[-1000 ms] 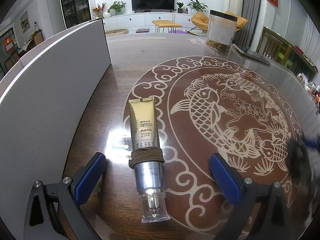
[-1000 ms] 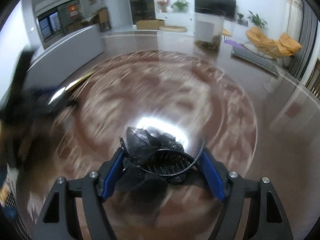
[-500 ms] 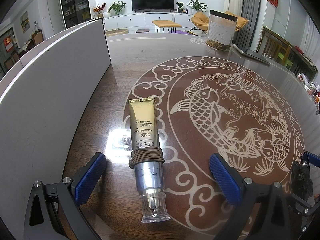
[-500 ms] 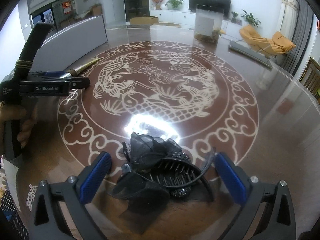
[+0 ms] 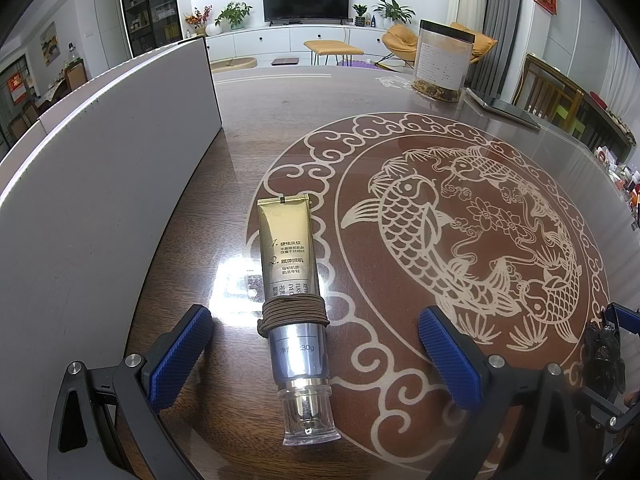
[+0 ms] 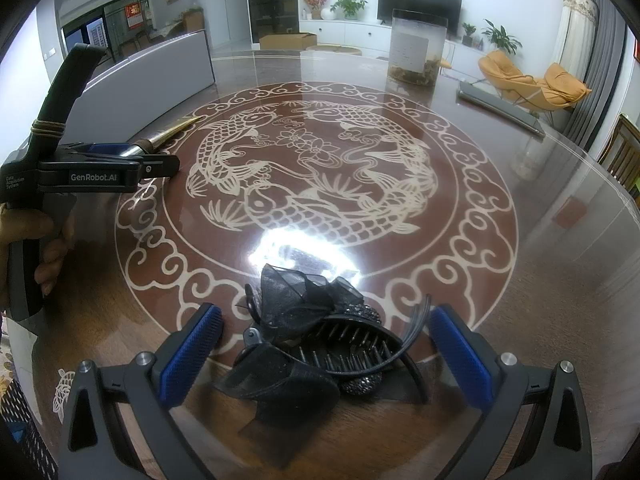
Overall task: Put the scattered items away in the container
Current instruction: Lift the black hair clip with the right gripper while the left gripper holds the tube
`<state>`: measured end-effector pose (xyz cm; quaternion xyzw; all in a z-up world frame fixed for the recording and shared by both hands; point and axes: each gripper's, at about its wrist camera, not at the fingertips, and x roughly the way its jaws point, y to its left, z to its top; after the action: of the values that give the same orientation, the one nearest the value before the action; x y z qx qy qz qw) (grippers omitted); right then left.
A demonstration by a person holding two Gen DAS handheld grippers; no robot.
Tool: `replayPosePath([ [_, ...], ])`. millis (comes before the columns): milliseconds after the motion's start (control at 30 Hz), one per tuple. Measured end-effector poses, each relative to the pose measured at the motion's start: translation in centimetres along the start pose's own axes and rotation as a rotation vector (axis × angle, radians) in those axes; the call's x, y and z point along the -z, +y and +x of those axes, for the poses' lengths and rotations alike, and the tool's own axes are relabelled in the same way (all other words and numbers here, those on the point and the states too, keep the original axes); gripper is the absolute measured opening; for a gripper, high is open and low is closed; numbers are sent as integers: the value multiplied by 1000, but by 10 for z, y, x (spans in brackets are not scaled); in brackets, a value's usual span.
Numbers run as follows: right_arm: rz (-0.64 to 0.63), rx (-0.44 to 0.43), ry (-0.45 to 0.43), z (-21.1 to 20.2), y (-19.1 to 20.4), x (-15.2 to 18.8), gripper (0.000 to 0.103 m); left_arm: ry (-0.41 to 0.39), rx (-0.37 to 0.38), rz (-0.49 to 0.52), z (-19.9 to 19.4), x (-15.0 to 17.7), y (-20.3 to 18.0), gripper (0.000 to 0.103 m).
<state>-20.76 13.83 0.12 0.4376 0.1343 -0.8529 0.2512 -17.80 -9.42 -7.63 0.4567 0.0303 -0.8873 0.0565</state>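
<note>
Both grippers [image 5: 316, 356] [image 6: 320, 344] angled down, jaws wide

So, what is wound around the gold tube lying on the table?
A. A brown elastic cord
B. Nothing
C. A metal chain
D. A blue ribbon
A: brown elastic cord is looped several times around the gold tube, just above its silver collar.

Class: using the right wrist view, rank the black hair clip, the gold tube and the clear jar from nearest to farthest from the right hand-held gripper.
1. Black hair clip, between the open fingers.
2. Gold tube, far left.
3. Clear jar, far side of the table.
</note>
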Motion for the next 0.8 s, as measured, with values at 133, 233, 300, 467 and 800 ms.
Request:
replayPosePath([
  [133,0,0,0,0,0,0,103,0,0,0,0,0,0,103],
  [233,0,0,0,0,0,0,103,3,8,15,-1,1,-1,103],
  [300,0,0,0,0,0,0,103,7,35,58,-3,4,1,103],
  [467,0,0,0,0,0,0,103,4,32,53,-5,3,15,99],
  [800,3,-4,-1,0,0,0,103,1,123,119,-23,13,-5,28],
])
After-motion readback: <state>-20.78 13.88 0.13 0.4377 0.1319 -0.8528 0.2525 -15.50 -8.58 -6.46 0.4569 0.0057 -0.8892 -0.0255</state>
